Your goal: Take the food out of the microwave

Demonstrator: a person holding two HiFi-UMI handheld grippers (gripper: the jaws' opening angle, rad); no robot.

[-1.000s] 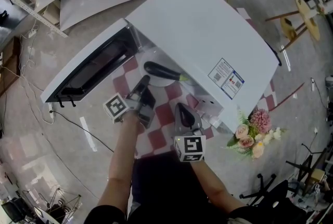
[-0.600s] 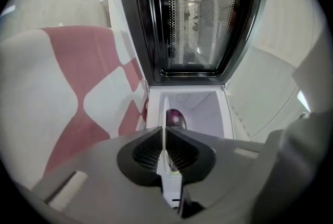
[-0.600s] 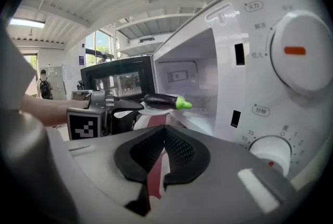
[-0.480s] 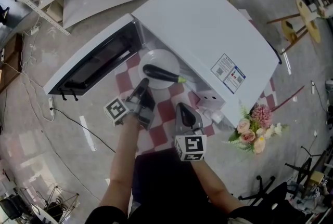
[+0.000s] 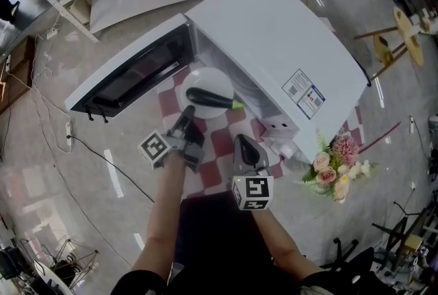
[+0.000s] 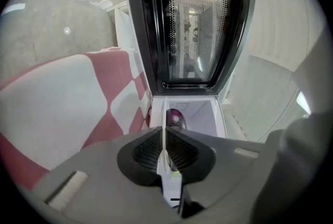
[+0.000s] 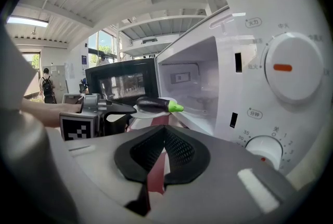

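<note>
Right gripper (image 5: 242,141) nearest, over the checked cloth (image 5: 217,144): jaws pressed together, nothing between them. Left gripper (image 5: 187,112) just beyond, its 2 jaws pinched on the near rim of the plate (image 5: 200,77). 1 eggplant (image 5: 209,98) lies across the plate, green stem toward the microwave (image 5: 274,47); plate sits at the cavity mouth above the cloth, door (image 5: 130,71) swung open behind.

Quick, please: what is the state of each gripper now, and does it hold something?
Left gripper: closed on the rim of the white plate that carries the eggplant.
Right gripper: closed, holding nothing.
</note>
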